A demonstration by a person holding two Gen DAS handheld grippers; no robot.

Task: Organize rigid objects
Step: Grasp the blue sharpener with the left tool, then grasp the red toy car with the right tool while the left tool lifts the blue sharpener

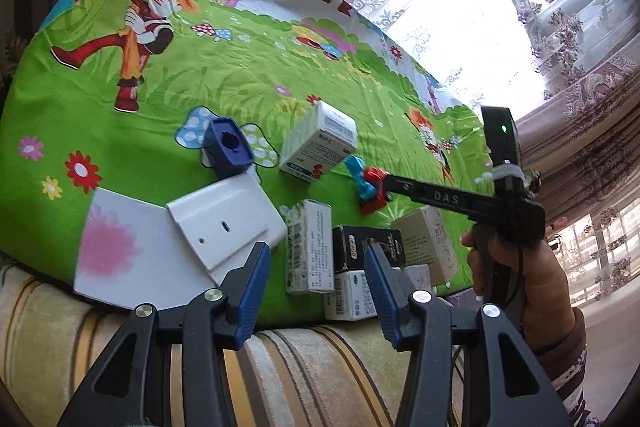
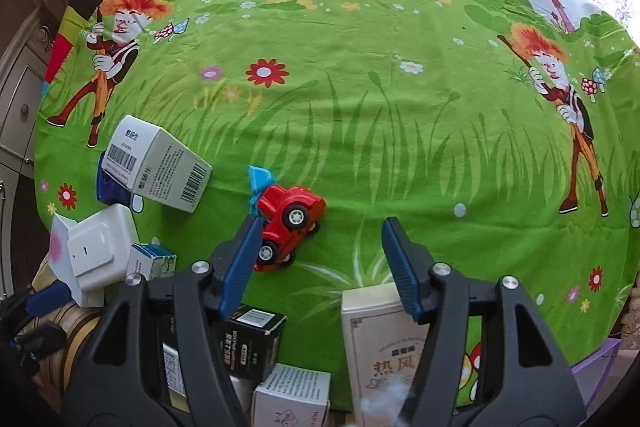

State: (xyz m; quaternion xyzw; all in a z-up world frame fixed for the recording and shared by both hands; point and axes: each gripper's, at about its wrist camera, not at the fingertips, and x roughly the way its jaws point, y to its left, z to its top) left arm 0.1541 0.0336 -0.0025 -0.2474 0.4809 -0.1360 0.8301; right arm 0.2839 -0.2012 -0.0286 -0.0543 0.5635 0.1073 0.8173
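Red plastic toy car (image 2: pixel 290 223): light, rigid, slick, wheeled, may roll. Grasp across body sides. Right gripper (image 2: pixel 320 259) fingers apart, one touching it; left gripper (image 1: pixel 316 267) fingers apart, empty.

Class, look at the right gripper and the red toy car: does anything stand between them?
Nothing visible does. The right gripper hangs open beside the red toy car; its left finger overlaps the car's edge. Bare cloth fills the gap between the fingers.

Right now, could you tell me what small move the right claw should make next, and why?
Probably shift the right claw sideways toward the red toy car. The claw is open and empty, and the car lies against one finger, not between both.
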